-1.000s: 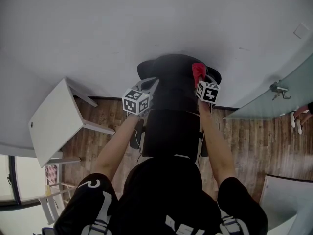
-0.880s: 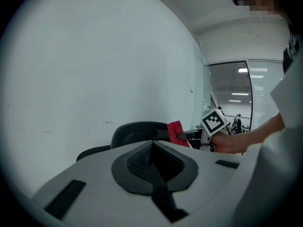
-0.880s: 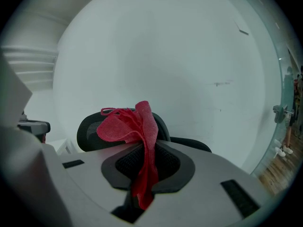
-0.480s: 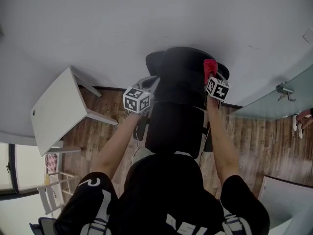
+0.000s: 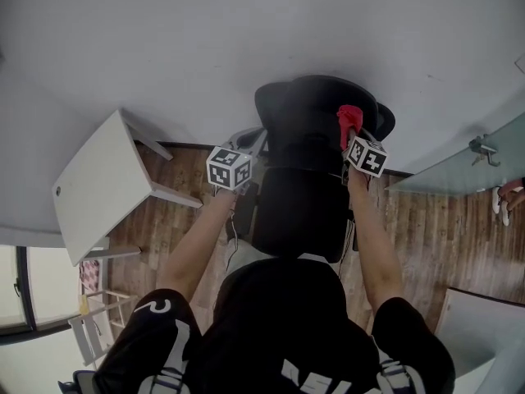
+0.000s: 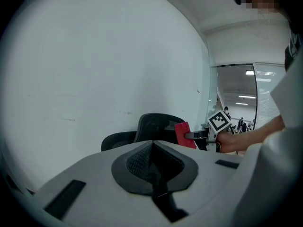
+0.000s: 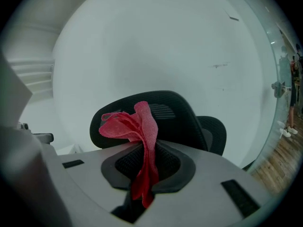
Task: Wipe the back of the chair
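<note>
My right gripper [image 5: 351,135] has its jaws clamped on a red cloth [image 7: 140,126]. The cloth's free end bunches up at the upper right edge of the black chair's [image 5: 316,121] back. The chair stands by the white wall [image 5: 246,39], straight ahead of me. My left gripper [image 5: 250,142] has its jaws pressed together with nothing between them, and it hangs beside the back's left edge. Each cube carries black-and-white square markers. A white table [image 5: 98,191] stands to the left on the wood floor [image 5: 426,228].
</note>
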A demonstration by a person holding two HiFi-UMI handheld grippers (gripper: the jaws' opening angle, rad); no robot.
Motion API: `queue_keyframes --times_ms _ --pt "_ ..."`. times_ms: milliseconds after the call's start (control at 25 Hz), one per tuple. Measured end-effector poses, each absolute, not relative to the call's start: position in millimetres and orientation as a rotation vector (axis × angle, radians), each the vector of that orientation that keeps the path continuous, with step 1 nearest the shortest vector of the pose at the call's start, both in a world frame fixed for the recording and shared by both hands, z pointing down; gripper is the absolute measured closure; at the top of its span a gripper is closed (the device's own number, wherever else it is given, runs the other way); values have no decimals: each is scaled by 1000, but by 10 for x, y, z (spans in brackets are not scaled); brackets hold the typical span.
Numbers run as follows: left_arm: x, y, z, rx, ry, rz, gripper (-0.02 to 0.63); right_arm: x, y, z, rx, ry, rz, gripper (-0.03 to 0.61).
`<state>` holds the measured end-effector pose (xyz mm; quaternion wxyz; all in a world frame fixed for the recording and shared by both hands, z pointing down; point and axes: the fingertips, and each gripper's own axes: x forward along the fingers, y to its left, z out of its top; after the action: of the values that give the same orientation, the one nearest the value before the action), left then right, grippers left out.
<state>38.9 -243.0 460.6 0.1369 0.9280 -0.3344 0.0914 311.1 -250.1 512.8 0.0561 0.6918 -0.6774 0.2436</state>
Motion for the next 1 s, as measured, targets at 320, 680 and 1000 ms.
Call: queue_keyframes --times_ms 320,680,1000 --pt "-118 -2761 4638 2692 -898 275 589 2132 -2766 5045 2048 -2152 709 509" --pt "-619 -3016 4803 2701 -772 288 589 1079 -3164 5003 2003 -2253 764 508" --pt "-1097 -3357 4976 2683 -730 281 589 586 -3383 5312 2007 -2226 792 508"
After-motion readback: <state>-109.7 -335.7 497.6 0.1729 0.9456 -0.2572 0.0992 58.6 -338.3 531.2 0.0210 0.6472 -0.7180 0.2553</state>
